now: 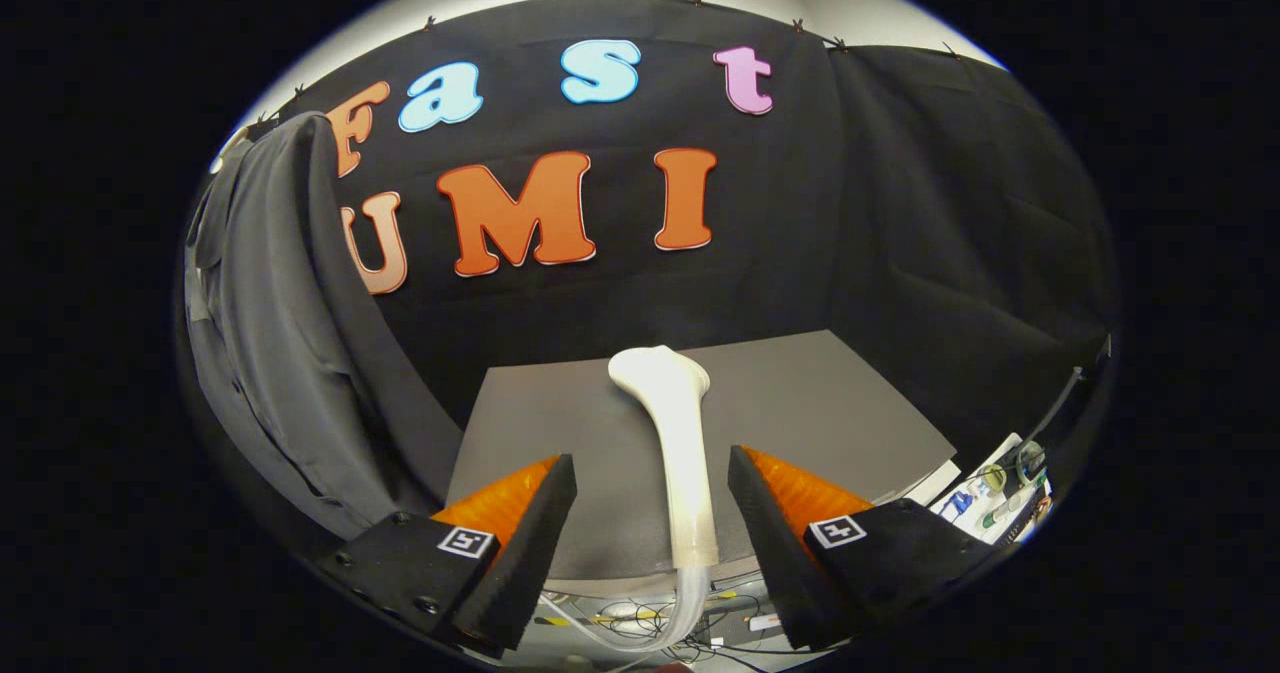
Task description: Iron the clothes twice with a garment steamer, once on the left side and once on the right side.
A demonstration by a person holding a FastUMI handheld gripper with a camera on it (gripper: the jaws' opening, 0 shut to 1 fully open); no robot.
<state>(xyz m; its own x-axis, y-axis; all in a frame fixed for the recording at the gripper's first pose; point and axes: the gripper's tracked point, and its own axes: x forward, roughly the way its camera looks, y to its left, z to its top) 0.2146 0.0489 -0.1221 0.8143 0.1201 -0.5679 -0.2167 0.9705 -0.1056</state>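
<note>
Your tool (pixel 652 513) stands apart around the unlabelled white steamer head (pixel 672 433) on the bench (pixel 820 403); dark jacket (pixel 270 333) hangs at 10 o'clock.

steamer (pixel 678 453) lies on the table (pixel 820 403), between the open fingers (pixel 530 523); garment (pixel 290 333) hangs left.

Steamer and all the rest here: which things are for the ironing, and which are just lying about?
For the job:
steamer, lying on the table between the open fingers
grey garment, hanging beside the table

Lying about:
cables below the table edge
clutter beyond the table's corner
</note>
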